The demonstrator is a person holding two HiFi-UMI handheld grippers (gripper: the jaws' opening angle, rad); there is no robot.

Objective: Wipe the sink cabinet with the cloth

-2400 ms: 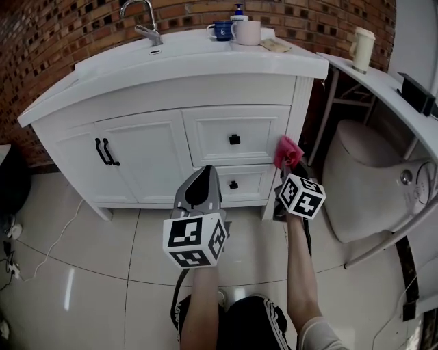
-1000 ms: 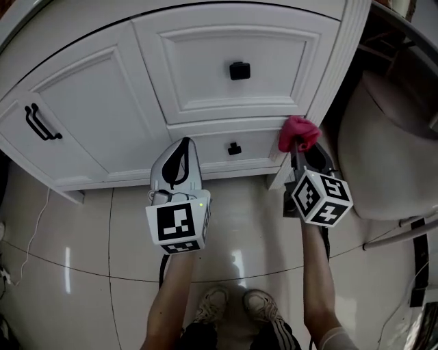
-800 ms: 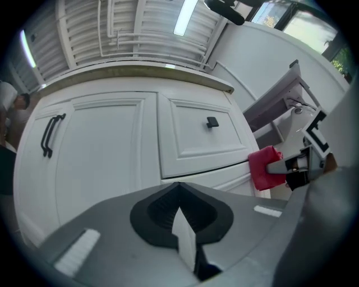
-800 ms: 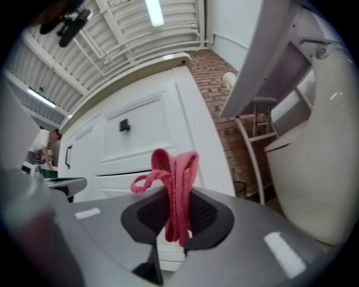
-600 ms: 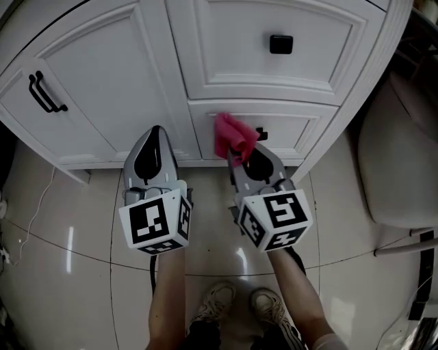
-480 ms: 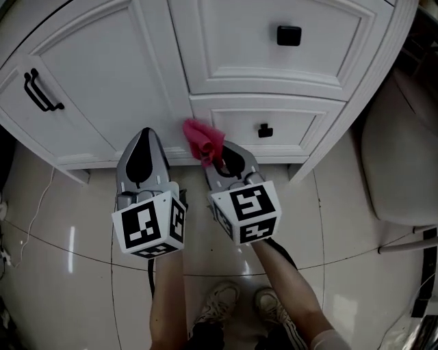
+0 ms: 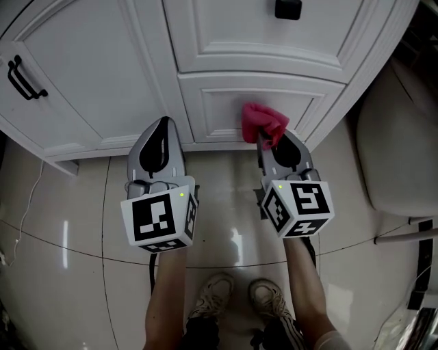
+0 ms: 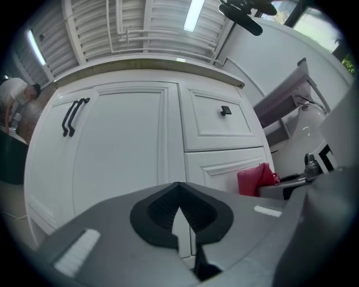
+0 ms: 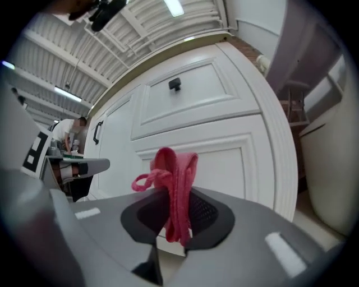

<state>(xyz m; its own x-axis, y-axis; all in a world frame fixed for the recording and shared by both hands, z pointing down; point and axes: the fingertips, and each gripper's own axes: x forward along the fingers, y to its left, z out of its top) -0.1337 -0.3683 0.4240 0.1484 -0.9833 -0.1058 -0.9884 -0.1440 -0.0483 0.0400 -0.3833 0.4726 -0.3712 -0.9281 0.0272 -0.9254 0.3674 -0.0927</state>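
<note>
Head view, nearest me: my 2 shoes [image 7: 213, 295] stand on the glossy tiled floor [image 7: 68, 232], with both forearms reaching forward. Next out, the left gripper [image 7: 163, 126] hangs above the floor just short of the cabinet's foot, its 2 jaws pressed together with nothing between them. Beside it, the right gripper [image 7: 274, 140] is clamped on the pink cloth [image 7: 262, 122], which stands bunched up out of the jaw tips. The cloth is at the front of the lower drawer [image 7: 212, 109] of the white sink cabinet [image 7: 82, 82]; I cannot tell whether it touches the panel. Farther up, the upper drawer carries 1 black knob [image 7: 288, 8], and 2 black handles [image 7: 20, 72] sit on the door at far left.
</note>
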